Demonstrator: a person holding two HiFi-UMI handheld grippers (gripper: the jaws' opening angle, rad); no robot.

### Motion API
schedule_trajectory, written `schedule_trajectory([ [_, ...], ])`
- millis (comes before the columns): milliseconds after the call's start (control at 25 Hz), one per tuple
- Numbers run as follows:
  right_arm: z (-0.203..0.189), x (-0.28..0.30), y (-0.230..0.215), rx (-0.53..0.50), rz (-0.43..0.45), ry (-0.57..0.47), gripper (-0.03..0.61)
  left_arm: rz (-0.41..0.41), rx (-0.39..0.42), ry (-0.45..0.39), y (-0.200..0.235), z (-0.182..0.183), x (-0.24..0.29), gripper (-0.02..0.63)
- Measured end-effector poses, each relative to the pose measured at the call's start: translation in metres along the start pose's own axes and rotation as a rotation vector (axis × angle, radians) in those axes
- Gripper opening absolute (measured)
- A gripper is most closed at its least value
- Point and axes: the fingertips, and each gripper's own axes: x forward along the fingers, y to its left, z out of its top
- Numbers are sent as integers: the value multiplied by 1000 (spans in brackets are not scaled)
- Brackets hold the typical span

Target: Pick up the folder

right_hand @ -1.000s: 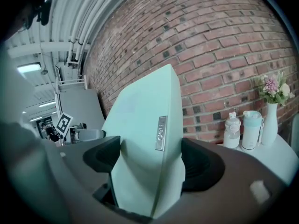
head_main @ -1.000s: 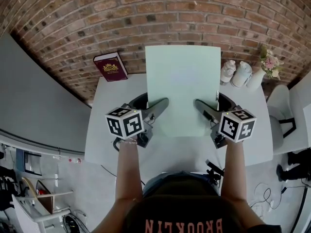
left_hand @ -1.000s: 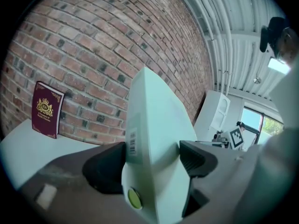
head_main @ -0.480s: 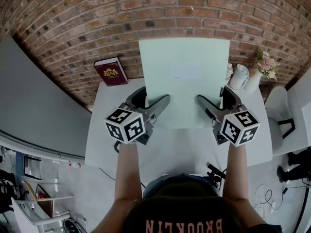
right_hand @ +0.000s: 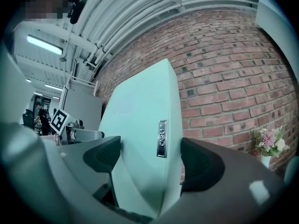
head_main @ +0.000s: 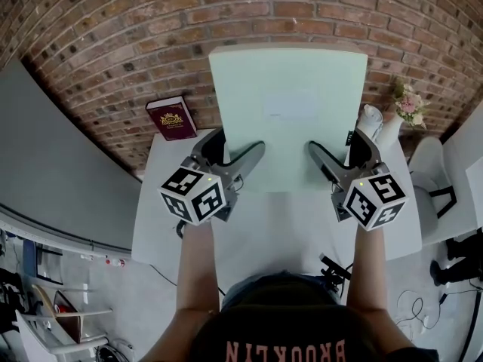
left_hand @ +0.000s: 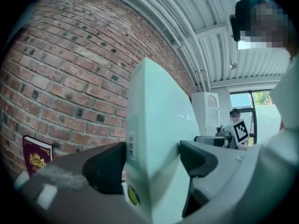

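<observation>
A pale green folder (head_main: 287,115) hangs in the air above the white table (head_main: 170,217), held by both side edges. My left gripper (head_main: 240,157) is shut on its left edge near the bottom corner. My right gripper (head_main: 332,157) is shut on its right edge. In the left gripper view the folder (left_hand: 154,143) fills the gap between the two black pads, with a barcode label facing me. The right gripper view shows the folder (right_hand: 140,139) clamped the same way, a small metal tag on its spine.
A dark red book (head_main: 171,118) leans at the table's back left by the brick wall (head_main: 113,44). White bottles (head_main: 370,119) and a vase of pink flowers (head_main: 406,102) stand at the back right. A white chair (head_main: 430,179) sits to the right.
Both grippers have lifted the folder higher off the table and toward the camera; it looks larger and now covers more of the wall and the bottles.
</observation>
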Motion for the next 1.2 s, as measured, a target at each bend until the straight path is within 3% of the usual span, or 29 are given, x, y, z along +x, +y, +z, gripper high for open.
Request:
schedule_trajectory([
  [600,18,-2,-3,-36,-17,-45,405,5,68,-49,-5,21,5,377],
  [1200,18,0,-5,-44,-29,-57,402,13,84,-63,-4,23,9,382],
])
